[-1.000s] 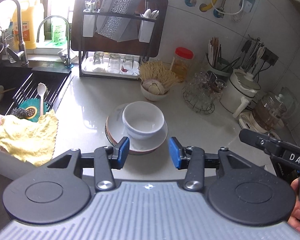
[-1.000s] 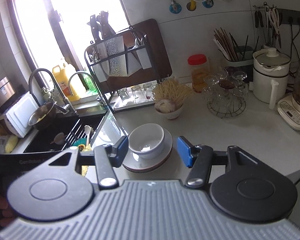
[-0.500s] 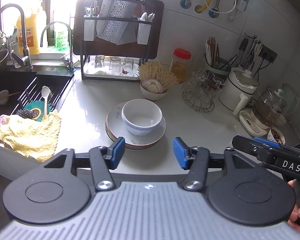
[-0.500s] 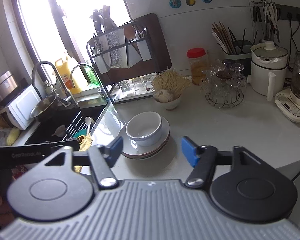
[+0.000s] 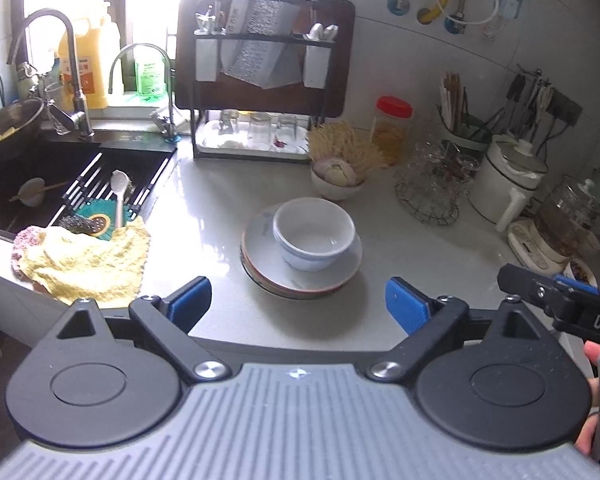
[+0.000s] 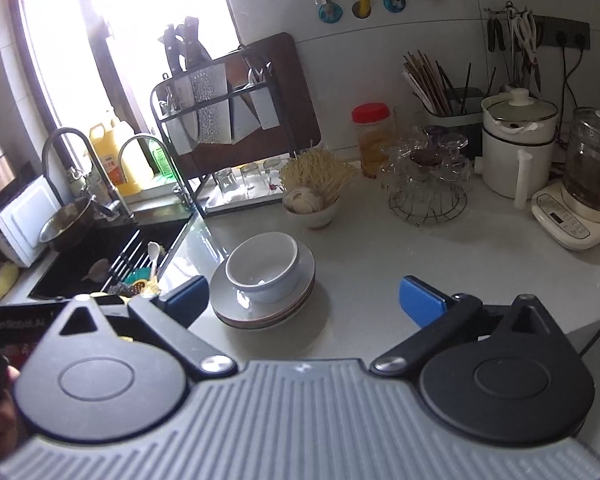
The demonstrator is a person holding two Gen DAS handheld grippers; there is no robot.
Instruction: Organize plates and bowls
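Left claw (image 5: 298, 304): jaws opening, already wide; nothing between the blue pads.
Right claw (image 6: 302, 300): jaws opening, already wide; nothing gripped.
Bowl (image 5: 314, 236): white, upright, seated on the plate stack, just ahead of both claws.
Plate stack (image 5: 300, 276): resting on the surface (image 5: 420, 248), ahead of the left claw's gap; ahead and toward the left pad of the right claw.
Yellow cloth (image 5: 84, 260): ahead-left of the left claw, at the sink edge.

We read "DA", cut off at the frame edge, on the black right gripper (image 5: 572, 304); "GenRobot.AI" marks the black left gripper (image 6: 16, 322). Bottle labels stay illegible.
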